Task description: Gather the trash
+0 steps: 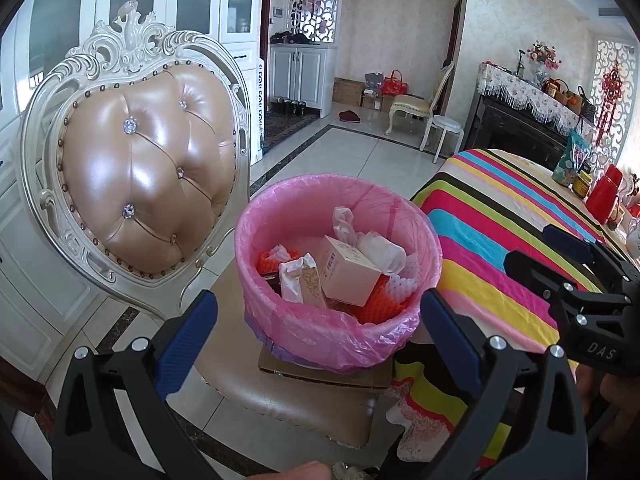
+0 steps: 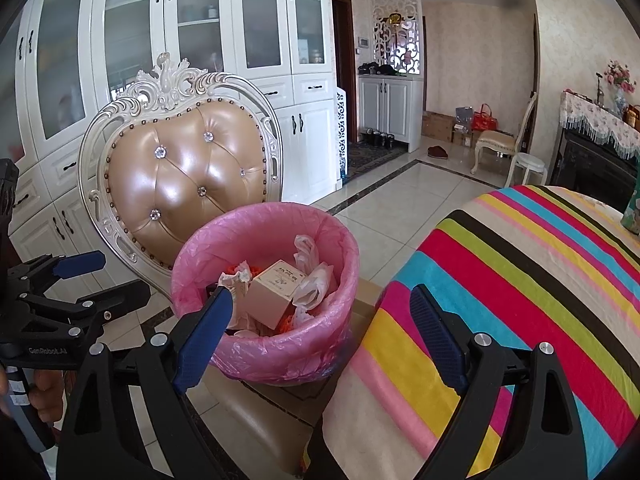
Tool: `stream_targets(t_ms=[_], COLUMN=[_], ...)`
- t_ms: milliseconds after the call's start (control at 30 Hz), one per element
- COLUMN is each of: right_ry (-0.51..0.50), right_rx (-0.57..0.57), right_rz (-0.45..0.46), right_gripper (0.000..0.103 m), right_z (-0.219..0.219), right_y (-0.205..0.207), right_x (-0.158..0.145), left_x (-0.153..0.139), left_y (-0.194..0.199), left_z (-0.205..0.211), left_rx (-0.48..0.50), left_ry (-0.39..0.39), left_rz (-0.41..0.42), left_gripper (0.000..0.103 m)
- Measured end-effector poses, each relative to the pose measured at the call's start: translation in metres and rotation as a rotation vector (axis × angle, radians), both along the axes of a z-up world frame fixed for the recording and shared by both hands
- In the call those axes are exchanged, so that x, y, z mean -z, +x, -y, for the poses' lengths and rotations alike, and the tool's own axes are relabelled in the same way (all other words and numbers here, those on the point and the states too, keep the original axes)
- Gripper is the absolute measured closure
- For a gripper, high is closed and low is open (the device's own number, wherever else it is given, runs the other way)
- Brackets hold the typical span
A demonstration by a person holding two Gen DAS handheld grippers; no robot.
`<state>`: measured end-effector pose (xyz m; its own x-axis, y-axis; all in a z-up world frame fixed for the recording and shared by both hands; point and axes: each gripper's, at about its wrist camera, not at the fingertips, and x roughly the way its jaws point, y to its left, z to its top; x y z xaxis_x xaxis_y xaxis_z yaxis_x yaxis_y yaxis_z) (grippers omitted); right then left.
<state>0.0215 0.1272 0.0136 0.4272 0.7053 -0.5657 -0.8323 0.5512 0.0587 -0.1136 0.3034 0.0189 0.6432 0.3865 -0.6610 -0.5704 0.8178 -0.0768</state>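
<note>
A round bin lined with a pink bag (image 1: 280, 216) (image 2: 208, 240) stands on a piece of cardboard on the chair seat. Inside lie a pale pink box (image 1: 348, 272) (image 2: 276, 288), crumpled white wrappers (image 1: 380, 250) (image 2: 316, 280) and orange foam netting (image 1: 380, 304). My left gripper (image 1: 320, 332) hovers just in front of the bin, open, nothing between its blue pads. My right gripper (image 2: 320, 336) is open too, empty, between the bin and the table edge. Each gripper shows at the side of the other's view.
A cream chair with a tufted tan back (image 1: 144, 168) (image 2: 184, 176) holds the bin. The table with a striped cloth (image 1: 500, 216) (image 2: 520, 280) lies to the right, with jars and a red container (image 1: 604, 192) on it. White cabinets (image 2: 160, 40) stand behind; tiled floor stretches beyond.
</note>
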Motion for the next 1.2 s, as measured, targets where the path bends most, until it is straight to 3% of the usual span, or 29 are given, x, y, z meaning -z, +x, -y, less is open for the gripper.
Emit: stream_targets(t_ms=[1200], right_ry=[-0.003], right_rx=[-0.005], right_rz=[-0.002], right_gripper=[0.018], right_z=[-0.0016], right_y=[-0.0035], right_x=[0.0027], left_x=[-0.0016], left_y=[-0.001], left_z=[0.0022], left_rx=[0.006], left_ry=[0.006], left_rz=[0.013], left_gripper=[0.005])
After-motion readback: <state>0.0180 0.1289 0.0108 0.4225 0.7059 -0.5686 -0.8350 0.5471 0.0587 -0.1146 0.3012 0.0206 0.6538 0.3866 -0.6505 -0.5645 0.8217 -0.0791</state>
